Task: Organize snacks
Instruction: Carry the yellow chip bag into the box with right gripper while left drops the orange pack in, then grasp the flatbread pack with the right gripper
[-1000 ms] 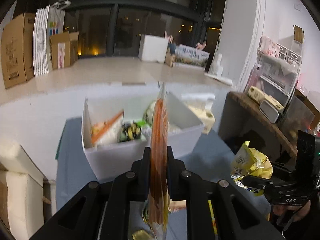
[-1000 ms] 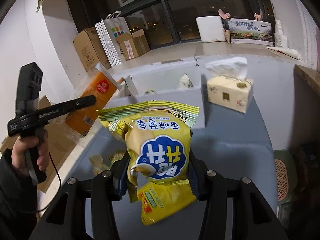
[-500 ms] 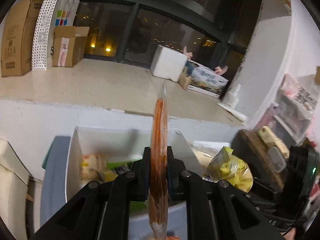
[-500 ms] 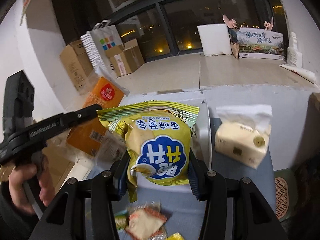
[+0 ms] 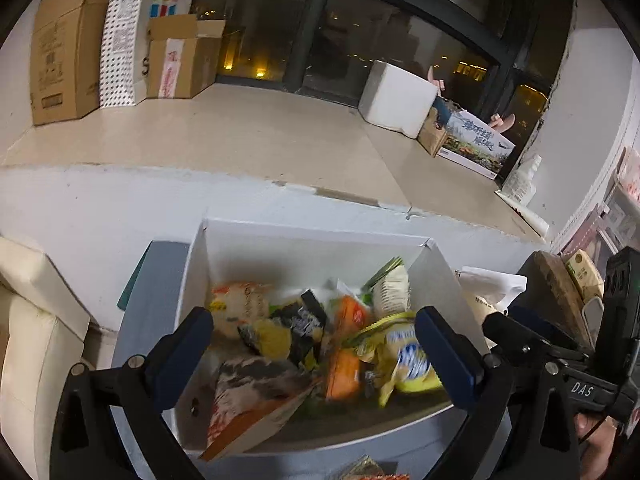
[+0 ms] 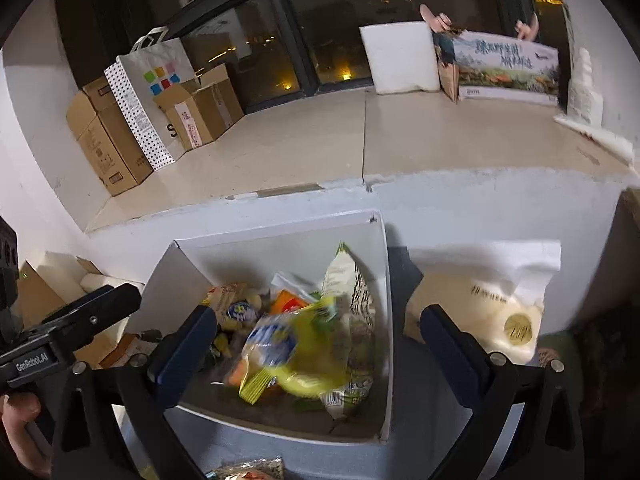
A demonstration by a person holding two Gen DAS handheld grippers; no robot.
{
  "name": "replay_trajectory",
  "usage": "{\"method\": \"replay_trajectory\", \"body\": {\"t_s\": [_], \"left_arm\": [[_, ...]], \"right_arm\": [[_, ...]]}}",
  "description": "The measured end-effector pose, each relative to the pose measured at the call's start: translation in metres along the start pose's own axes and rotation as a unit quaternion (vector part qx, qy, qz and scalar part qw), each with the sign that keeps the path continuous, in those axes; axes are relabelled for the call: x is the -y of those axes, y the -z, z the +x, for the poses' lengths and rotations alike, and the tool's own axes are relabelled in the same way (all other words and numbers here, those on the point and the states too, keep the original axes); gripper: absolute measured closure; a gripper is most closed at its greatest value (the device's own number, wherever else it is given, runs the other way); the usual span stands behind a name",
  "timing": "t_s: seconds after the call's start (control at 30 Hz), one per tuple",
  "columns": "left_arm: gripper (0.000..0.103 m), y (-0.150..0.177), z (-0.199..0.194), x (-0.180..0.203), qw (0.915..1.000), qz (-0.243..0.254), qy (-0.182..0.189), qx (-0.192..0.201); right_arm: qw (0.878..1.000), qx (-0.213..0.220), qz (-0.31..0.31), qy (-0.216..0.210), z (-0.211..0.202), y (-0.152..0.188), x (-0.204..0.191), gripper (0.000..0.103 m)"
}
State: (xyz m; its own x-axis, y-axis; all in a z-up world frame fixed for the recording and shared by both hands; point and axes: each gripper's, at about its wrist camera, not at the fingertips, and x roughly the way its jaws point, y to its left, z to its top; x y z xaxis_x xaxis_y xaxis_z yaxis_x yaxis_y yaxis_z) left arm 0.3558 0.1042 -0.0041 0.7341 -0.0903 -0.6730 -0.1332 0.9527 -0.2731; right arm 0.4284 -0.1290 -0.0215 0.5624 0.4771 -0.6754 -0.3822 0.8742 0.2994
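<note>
A white open box (image 5: 304,240) on the blue-grey table holds several snack packets. My left gripper (image 5: 312,328) hangs over it, its jaws opening and nothing pressed between the pads. Below it the flat orange packet (image 5: 256,412) lies tilted at the box's near wall. My right gripper (image 6: 318,320) is also above the white box (image 6: 280,236), jaws opening. The yellow potato-stick bag (image 6: 296,352) is blurred, loose inside the box beneath it. In the left wrist view the yellow bag (image 5: 404,360) rests on the other snacks.
A tissue pack (image 6: 492,312) lies right of the box. Loose snack packets (image 6: 248,470) sit on the table's near side. Cardboard boxes (image 5: 68,40) and a dotted paper bag (image 5: 132,28) stand on the ledge behind. A wooden shelf (image 5: 556,288) is at right, a cream cushion (image 5: 28,320) at left.
Both grippers moved forward over the white box and went from shut to open. The orange packet and the yellow bag left the jaws and dropped into the box.
</note>
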Motion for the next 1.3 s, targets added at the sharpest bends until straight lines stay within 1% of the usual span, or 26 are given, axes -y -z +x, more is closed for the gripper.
{"method": "replay_trajectory", "body": {"t_s": [0.1, 0.2, 0.27, 0.3, 0.37, 0.43, 0.47, 0.5, 0.53, 0.6, 0.63, 0.67, 0.73, 0.8, 0.83, 0.9, 0.97, 1.07, 1.13, 1.23, 1.3], "left_arm": [[0.000, 0.008, -0.011, -0.005, 1.0000, 0.002, -0.004, 0.002], [0.000, 0.022, -0.031, -0.007, 0.9999, 0.011, -0.002, 0.003], [0.000, 0.037, -0.050, -0.006, 0.9996, 0.024, 0.012, 0.006], [0.000, 0.043, -0.058, -0.006, 0.9994, 0.031, 0.015, 0.009], [0.000, 0.061, -0.079, -0.006, 0.9985, 0.051, 0.007, 0.018], [0.000, 0.079, -0.096, -0.007, 0.9977, 0.063, 0.001, 0.024], [0.000, 0.088, -0.103, -0.008, 0.9974, 0.068, -0.001, 0.024], [0.000, 0.098, -0.111, -0.010, 0.9972, 0.069, 0.004, 0.026], [0.000, 0.105, -0.117, -0.011, 0.9972, 0.069, 0.009, 0.027], [0.000, 0.125, -0.131, -0.015, 0.9973, 0.066, 0.022, 0.023], [0.000, 0.133, -0.137, -0.016, 0.9974, 0.064, 0.021, 0.023], [0.000, 0.144, -0.144, -0.018, 0.9975, 0.063, 0.019, 0.027], [0.000, 0.161, -0.154, -0.017, 0.9966, 0.075, 0.011, 0.033], [0.000, 0.178, -0.159, -0.017, 0.9951, 0.090, -0.011, 0.038], [0.000, 0.186, -0.159, -0.018, 0.9948, 0.094, -0.020, 0.034], [0.000, 0.200, -0.158, -0.022, 0.9960, 0.087, -0.016, 0.018], [0.000, 0.214, -0.158, -0.027, 0.9975, 0.070, -0.001, 0.005], [0.000, 0.230, -0.159, -0.032, 0.9982, 0.060, 0.004, -0.003], [0.000, 0.239, -0.157, -0.035, 0.9983, 0.057, 0.003, -0.011], [0.000, 0.248, -0.156, -0.042, 0.9988, 0.046, -0.008, -0.011], [0.000, 0.251, -0.156, -0.047, 0.9993, 0.036, -0.005, -0.011]], "right_arm": [[1.000, 0.009, 0.000, -0.009, -0.009, 0.006, -0.002, 0.000], [1.000, 0.025, -0.005, -0.016, -0.024, 0.013, -0.008, 0.000], [0.999, 0.039, -0.005, -0.024, -0.036, 0.018, -0.009, 0.000], [0.999, 0.039, -0.006, -0.030, -0.044, 0.025, -0.011, 0.000], [0.998, 0.030, -0.025, -0.044, -0.056, 0.037, -0.015, 0.000], [0.997, 0.040, -0.051, -0.034, -0.076, 0.059, -0.020, 0.000], [0.997, 0.044, -0.057, -0.034, -0.082, 0.067, -0.021, 0.000], [0.996, 0.047, -0.070, -0.037, -0.093, 0.084, -0.024, 0.000], [0.995, 0.047, -0.074, -0.040, -0.098, 0.093, -0.023, 0.000], [0.995, 0.043, -0.078, -0.048, -0.108, 0.122, -0.023, 0.000], [0.995, 0.041, -0.075, -0.047, -0.112, 0.134, -0.023, 0.000], [0.996, 0.040, -0.066, -0.047, -0.116, 0.153, -0.021, 0.000], [0.996, 0.031, -0.060, -0.058, -0.117, 0.176, -0.019, 0.000], [0.996, 0.017, -0.039, -0.073, -0.113, 0.201, -0.016, 0.000], [0.997, 0.011, -0.025, -0.077, -0.109, 0.209, -0.014, 0.000], [0.997, -0.012, 0.002, -0.082, -0.094, 0.224, -0.012, 0.000], [0.996, -0.032, 0.001, -0.079, -0.081, 0.232, -0.017, 0.000], [0.997, -0.047, -0.022, -0.064, -0.068, 0.238, -0.033, 0.000], [0.996, -0.054, -0.026, -0.060, -0.061, 0.238, -0.039, 0.000], [0.997, -0.048, -0.030, -0.046, -0.053, 0.230, -0.047, 0.000], [0.998, -0.043, -0.037, -0.038, -0.049, 0.225, -0.051, 0.000]]}}
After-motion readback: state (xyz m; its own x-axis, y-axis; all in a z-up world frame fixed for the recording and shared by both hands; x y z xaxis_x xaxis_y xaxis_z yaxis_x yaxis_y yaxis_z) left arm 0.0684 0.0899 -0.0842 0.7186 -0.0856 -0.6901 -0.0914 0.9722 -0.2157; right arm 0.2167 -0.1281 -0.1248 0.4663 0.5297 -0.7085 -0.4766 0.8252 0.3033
